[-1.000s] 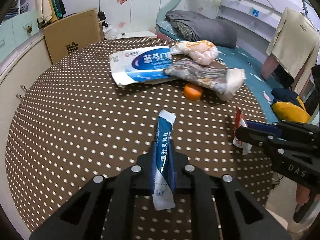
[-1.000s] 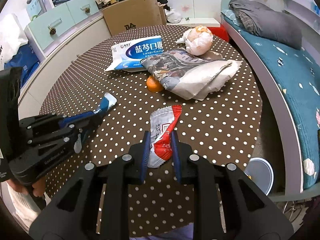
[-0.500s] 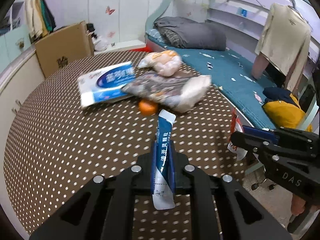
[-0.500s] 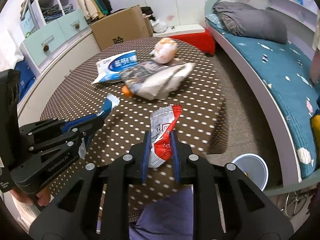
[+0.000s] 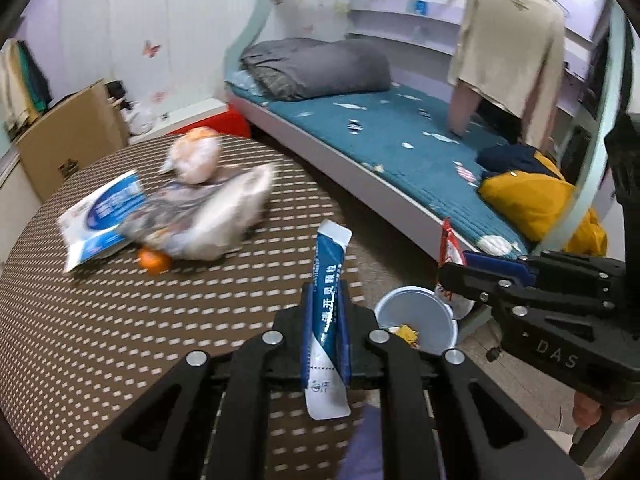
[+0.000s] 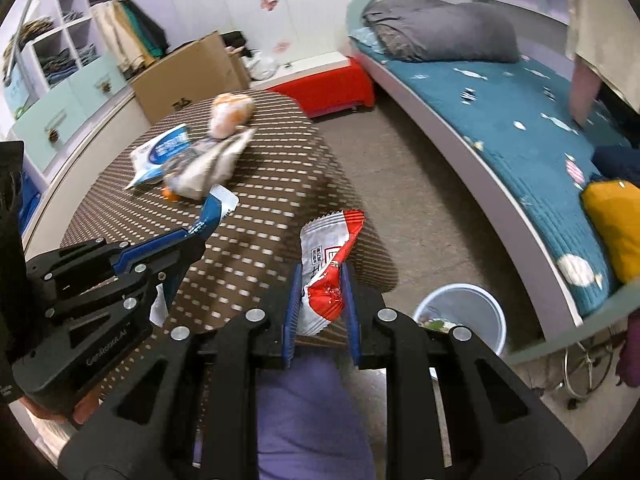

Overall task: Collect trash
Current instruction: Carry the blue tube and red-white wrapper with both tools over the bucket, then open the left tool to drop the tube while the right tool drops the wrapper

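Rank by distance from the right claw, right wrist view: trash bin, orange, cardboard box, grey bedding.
From the right claw, shut on the red-and-white wrapper:
1. Trash bin, on the floor just right of it.
2. Orange, on the dotted table, ahead-left, partly under the packets.
3. Cardboard box, beyond the table's far edge, left.
4. Grey bedding, at the bed's far end, right.

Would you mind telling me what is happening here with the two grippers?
A person is clearing trash from a polka-dot table. The left gripper is shut on a blue sachet, and the right gripper is shut on a red-and-white wrapper. Both are held near the table edge, with a pale bin on the floor beside the bed. More packets and an orange remain on the table.
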Demonstrator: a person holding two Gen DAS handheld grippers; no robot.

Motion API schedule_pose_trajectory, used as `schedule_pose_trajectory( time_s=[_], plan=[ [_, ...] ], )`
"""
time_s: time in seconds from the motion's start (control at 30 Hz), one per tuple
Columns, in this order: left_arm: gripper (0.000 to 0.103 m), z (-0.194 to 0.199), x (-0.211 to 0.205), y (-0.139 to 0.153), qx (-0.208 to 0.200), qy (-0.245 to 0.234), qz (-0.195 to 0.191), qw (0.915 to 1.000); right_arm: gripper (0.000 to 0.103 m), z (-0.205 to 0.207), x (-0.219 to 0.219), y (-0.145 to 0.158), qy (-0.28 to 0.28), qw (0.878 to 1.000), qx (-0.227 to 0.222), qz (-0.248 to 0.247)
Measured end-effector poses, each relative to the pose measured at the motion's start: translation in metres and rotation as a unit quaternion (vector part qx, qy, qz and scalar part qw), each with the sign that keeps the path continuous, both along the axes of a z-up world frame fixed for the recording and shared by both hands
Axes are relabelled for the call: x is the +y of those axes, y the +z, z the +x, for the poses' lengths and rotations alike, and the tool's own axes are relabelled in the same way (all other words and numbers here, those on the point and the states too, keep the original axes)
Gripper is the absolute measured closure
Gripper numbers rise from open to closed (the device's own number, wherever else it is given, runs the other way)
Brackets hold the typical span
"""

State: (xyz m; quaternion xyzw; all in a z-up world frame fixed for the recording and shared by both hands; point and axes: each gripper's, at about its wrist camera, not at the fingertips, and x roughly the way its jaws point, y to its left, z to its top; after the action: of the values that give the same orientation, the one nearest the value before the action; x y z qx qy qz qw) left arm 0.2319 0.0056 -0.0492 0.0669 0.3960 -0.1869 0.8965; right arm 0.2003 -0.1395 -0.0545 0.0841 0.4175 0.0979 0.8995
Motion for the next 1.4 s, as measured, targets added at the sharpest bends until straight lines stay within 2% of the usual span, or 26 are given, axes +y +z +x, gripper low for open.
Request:
schedule_pose_trajectory(
  time_s=[0.47,0.73,1.13,1.2,1.23,1.3,1.33,1.4],
  plan=[
    [0.092,0.0,-0.092,-0.021,0.022,-0.097,0.01,0.995,0.083,-0.025,-0.07,-0.014,-0.101,0.995,0.019,0.004],
    [0.092,0.006,-0.145,-0.043,0.048,-0.143,0.019,0.9884,0.083,-0.035,-0.113,-0.029,-0.161,0.986,0.034,0.013],
    [0.091,0.012,-0.218,-0.082,0.081,-0.201,0.057,0.9745,0.083,-0.047,-0.167,-0.065,-0.234,0.969,0.074,0.036],
    [0.088,0.012,-0.229,-0.082,0.069,-0.211,0.058,0.9734,0.083,-0.048,-0.175,-0.067,-0.243,0.966,0.076,0.039],
    [0.081,0.012,-0.233,-0.082,0.064,-0.218,0.057,0.9721,0.083,-0.05,-0.178,-0.069,-0.247,0.965,0.077,0.04],
    [0.053,0.016,-0.238,-0.082,0.056,-0.211,0.061,0.974,0.083,-0.053,-0.184,-0.07,-0.261,0.961,0.078,0.037],
    [0.049,0.018,-0.238,-0.083,0.058,-0.21,0.058,0.9744,0.083,-0.053,-0.186,-0.07,-0.267,0.96,0.078,0.034],
    [0.048,0.022,-0.235,-0.086,0.072,-0.209,0.048,0.974,0.083,-0.055,-0.19,-0.072,-0.27,0.959,0.08,0.042]
  ],
)
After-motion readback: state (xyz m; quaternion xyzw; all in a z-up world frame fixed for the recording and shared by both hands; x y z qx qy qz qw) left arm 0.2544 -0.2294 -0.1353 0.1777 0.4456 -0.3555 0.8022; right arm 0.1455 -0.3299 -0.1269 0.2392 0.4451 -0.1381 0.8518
